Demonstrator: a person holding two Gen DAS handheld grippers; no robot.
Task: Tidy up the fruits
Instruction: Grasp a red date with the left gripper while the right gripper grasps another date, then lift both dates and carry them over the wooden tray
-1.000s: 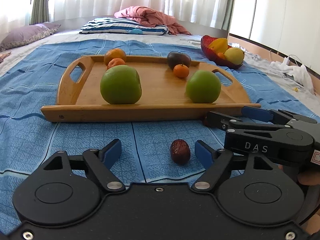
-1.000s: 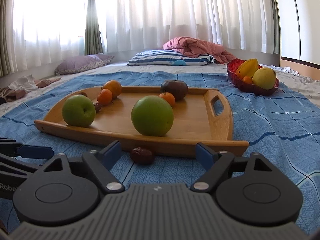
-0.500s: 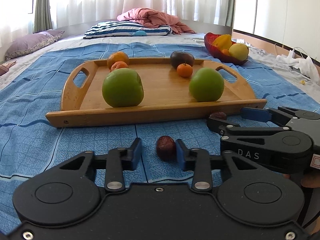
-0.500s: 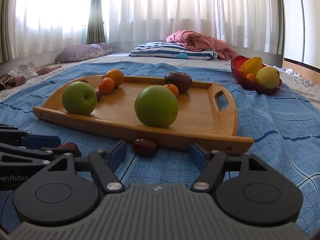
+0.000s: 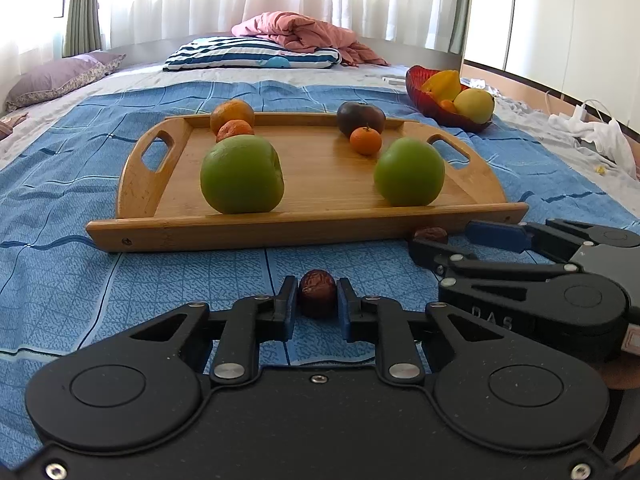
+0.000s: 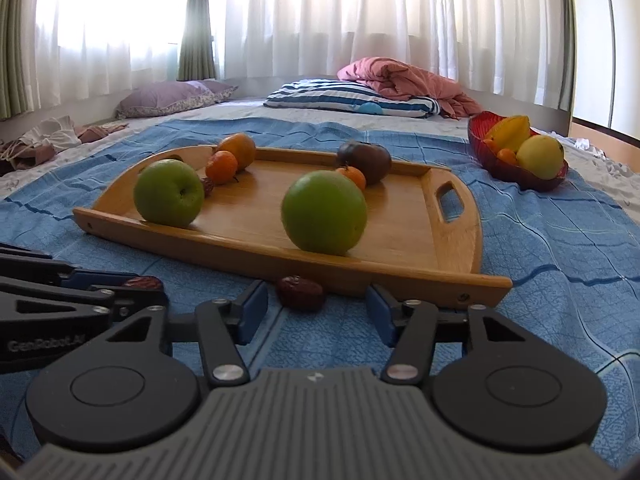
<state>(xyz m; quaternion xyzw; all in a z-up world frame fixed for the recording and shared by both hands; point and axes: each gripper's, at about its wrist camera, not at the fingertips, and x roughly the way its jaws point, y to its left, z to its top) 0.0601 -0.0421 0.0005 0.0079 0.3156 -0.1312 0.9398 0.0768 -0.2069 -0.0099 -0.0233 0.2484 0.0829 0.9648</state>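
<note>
Left wrist view: my left gripper (image 5: 318, 305) has its jaws clamped on a red date (image 5: 318, 293), low over the blue bedspread (image 5: 60, 280).
Right wrist view: my right gripper (image 6: 316, 310) jaws apart, straddling a second date (image 6: 301, 293) beside the wooden tray (image 6: 456, 280).
Risk: I judge the small wrinkled date could squirt free if I lift fast.

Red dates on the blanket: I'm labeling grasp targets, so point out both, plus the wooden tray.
Left red date (image 5: 317, 293), left wrist view, its front face.
Right red date (image 6: 301, 293), right wrist view, its top.
Wooden tray (image 5: 256, 229), left wrist view, front rim.
</note>
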